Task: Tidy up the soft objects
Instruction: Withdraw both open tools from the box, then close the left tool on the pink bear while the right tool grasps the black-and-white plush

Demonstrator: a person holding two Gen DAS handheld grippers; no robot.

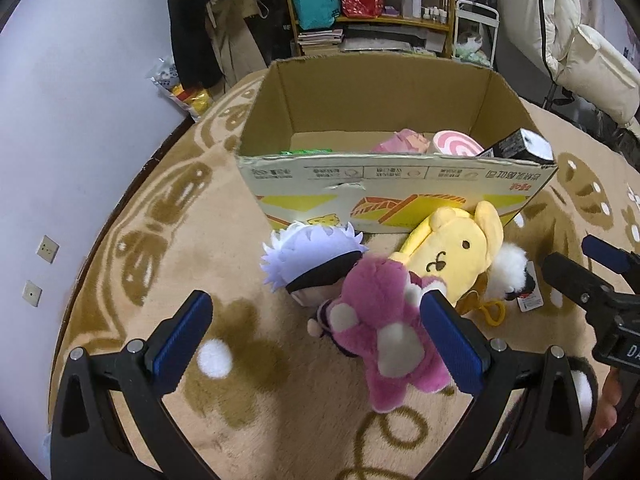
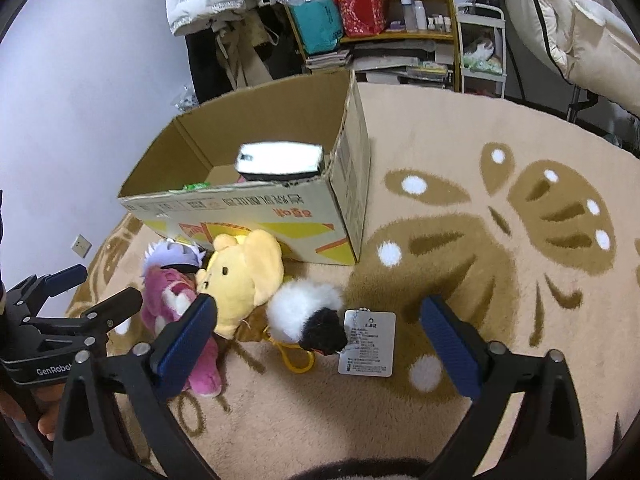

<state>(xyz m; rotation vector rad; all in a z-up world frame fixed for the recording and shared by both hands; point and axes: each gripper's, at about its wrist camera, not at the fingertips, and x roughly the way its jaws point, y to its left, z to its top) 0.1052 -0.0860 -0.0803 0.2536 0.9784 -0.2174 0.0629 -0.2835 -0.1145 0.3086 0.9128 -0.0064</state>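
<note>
Several plush toys lie on the carpet in front of an open cardboard box: a pink bear, a white-haired doll, a yellow dog and a white-and-black fluffy toy with a paper tag. The box holds a pink toy, a pink swirl item and a dark carton. My left gripper is open above the pink bear and doll. My right gripper is open over the fluffy toy. Each gripper shows at the edge of the other view.
A beige carpet with brown butterfly patterns covers the floor. A wall stands at the left. Shelves with bags and bottles, hanging clothes and a white rack stand behind the box.
</note>
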